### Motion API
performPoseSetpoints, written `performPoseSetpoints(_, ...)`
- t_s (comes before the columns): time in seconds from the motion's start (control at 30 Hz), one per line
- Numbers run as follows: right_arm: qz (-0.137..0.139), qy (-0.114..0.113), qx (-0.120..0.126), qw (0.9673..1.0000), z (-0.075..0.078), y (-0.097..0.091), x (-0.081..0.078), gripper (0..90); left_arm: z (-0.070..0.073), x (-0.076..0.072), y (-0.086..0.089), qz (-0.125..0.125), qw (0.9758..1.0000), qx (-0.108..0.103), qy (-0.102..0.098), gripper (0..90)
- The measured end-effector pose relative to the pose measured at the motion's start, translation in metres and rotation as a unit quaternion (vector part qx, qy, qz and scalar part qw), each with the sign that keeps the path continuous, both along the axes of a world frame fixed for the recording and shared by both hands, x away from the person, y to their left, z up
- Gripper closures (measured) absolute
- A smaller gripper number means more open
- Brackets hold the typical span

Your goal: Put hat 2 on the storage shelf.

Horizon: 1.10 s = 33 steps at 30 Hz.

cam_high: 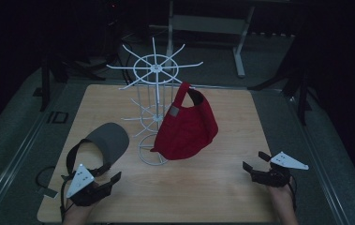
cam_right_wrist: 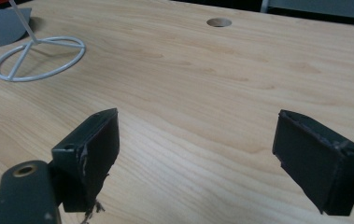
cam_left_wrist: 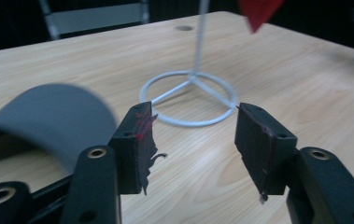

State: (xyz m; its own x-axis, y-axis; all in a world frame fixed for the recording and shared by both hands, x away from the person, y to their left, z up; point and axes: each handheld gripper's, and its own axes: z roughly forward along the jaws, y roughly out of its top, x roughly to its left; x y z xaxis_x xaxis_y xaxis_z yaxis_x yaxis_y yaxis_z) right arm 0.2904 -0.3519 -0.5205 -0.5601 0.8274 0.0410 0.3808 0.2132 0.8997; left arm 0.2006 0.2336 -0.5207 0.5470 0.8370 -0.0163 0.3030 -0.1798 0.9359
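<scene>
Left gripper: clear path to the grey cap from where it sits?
Probably yes. The left gripper, jaws open, sits just beside the grey cap on the table, with nothing between them; the rack stands off to the side.

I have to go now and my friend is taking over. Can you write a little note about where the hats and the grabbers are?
Left hand-held gripper: open, holding nothing, at the table's near left, right beside the grey cap.
Right hand-held gripper: open, holding nothing, over bare wood at the near right.
Red cap: already hanging on the white wire rack, off one of its top arms.
Grey cap: lying on the wooden table, left of the rack's ring base.
Done: red cap is hung.
Left: probably pick up the grey cap with the left gripper and hang it on a free arm of the rack.
</scene>
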Motion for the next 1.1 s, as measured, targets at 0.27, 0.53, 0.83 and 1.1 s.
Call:
performPoseSetpoints(0.27,-0.006,0.01,-0.016,0.9998,-0.011,-0.007,-0.002,14.7,-0.005,-0.01,0.04,0.081,0.9965,0.007,0.019,38.8)
performPoseSetpoints(0.53,-0.007,0.008,-0.023,0.9997,-0.016,-0.014,-0.007,14.7,-0.014,-0.018,0.071,0.142,0.9887,0.028,0.041,33.3)
performPoseSetpoints(0.83,-0.01,0.008,-0.017,0.9998,-0.019,-0.016,-0.009,14.7,-0.031,-0.011,0.085,0.195,0.9743,0.057,0.097,22.7)
performPoseSetpoints(1.1,-0.017,0.016,-0.02,0.9995,-0.028,-0.016,-0.01,14.7,-0.041,0.001,0.089,0.201,0.9693,0.061,0.128,22.7)
